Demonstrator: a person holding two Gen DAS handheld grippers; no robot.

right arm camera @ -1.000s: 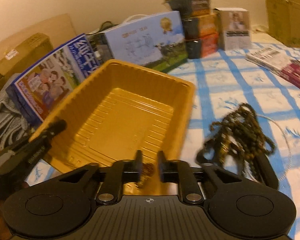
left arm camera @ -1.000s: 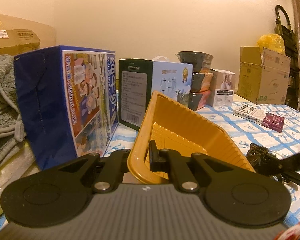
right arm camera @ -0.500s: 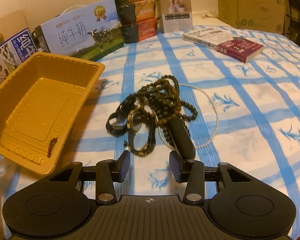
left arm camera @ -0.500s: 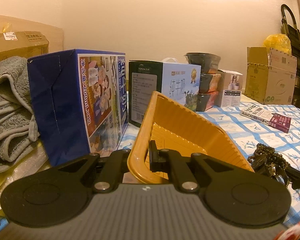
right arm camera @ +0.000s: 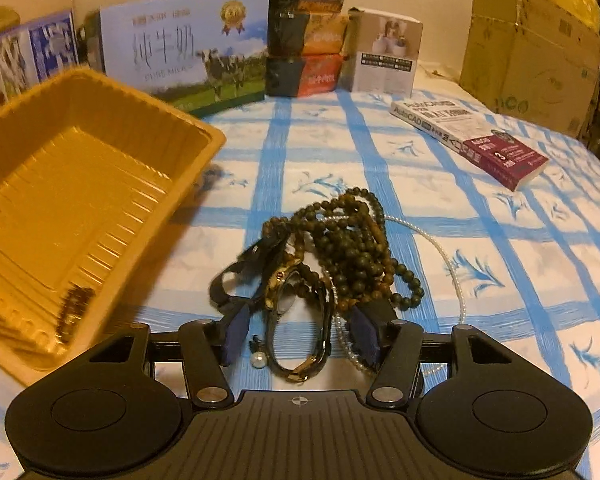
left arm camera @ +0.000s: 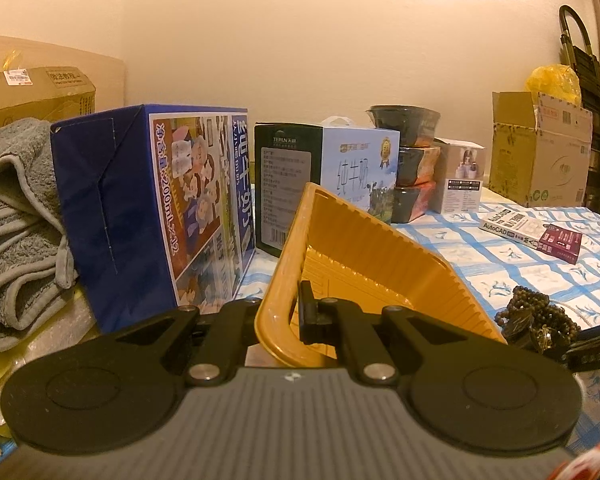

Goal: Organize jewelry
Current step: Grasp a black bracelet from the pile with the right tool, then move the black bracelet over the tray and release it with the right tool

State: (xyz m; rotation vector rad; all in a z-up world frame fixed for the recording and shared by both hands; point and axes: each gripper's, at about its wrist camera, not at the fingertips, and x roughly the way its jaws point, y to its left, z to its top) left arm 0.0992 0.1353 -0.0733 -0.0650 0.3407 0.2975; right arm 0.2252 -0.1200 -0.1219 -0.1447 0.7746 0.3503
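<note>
The yellow tray's [left arm camera: 284, 248] near rim is pinched tight by the left gripper [left arm camera: 278, 312]. The right gripper's [right arm camera: 300, 332] jaws are being opened around the watch [right arm camera: 296, 320] in the jewelry pile; nothing's gripped.

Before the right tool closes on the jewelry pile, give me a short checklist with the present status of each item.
1. Left tool clamped on the yellow tray rim: ok.
2. Right tool jaws opening, nothing pinched: ok.
3. Gold wristwatch between its fingers: ok.
4. Watch free of the dark bead necklace: not ok, tangled.
5. Pearl strand clear of the grasp: cannot tell.
6. Room in the tray: ok; one small dark beaded piece lies near the front wall.
</note>
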